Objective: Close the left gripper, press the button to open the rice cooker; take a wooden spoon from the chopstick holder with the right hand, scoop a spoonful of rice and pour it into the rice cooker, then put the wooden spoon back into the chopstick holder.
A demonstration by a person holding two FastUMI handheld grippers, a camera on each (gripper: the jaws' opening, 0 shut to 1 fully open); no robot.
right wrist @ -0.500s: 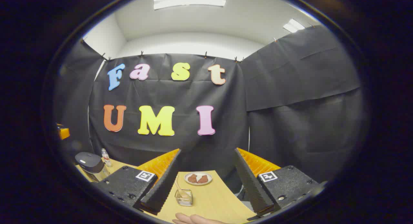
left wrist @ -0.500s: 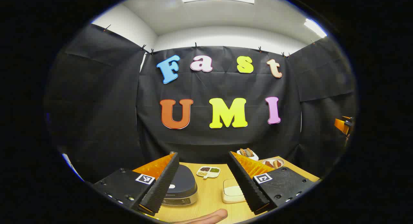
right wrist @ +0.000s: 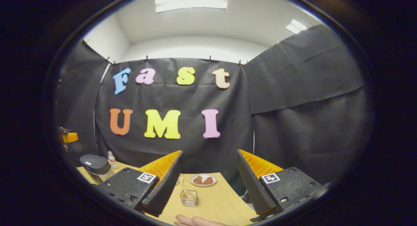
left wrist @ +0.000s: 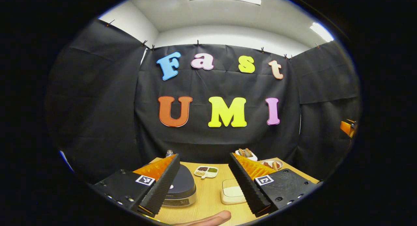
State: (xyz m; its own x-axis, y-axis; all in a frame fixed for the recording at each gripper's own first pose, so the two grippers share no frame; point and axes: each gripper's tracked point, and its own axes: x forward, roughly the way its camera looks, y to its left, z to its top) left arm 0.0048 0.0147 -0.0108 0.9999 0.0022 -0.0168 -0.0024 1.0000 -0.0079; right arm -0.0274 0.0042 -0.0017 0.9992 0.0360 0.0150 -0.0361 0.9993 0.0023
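Left hand-held gripper (left wrist: 205, 190) is spread wide, nothing between the jaws, held above the near edge of the counter (left wrist: 208, 203). A fingertip (left wrist: 211, 218) pokes in at the bottom of the left gripper view. Rice cooker (left wrist: 180, 188) sits just past the left finger, lid down, partly hidden by that finger. White lidded container (left wrist: 232, 195) sits to the cooker's right, apart from it. Farther back: small divided dish (left wrist: 206, 171) with several fillings, a bottle (left wrist: 169, 152) behind the cooker, two plates of food (left wrist: 260, 159) at the far right.

Right hand-held gripper (right wrist: 208, 193) is also wide open and empty, above the counter. Part of a hand (right wrist: 195, 221) shows at the bottom edge. Clear chopstick holder (right wrist: 189, 198) stands between the fingers, nearer the left one, untouched. Wooden spoon (right wrist: 184, 188) stands in it, handle leaning up-left. Plate with brown food (right wrist: 203, 180) lies beyond it. In the right gripper view the cooker is far off to the left, well apart from the holder.
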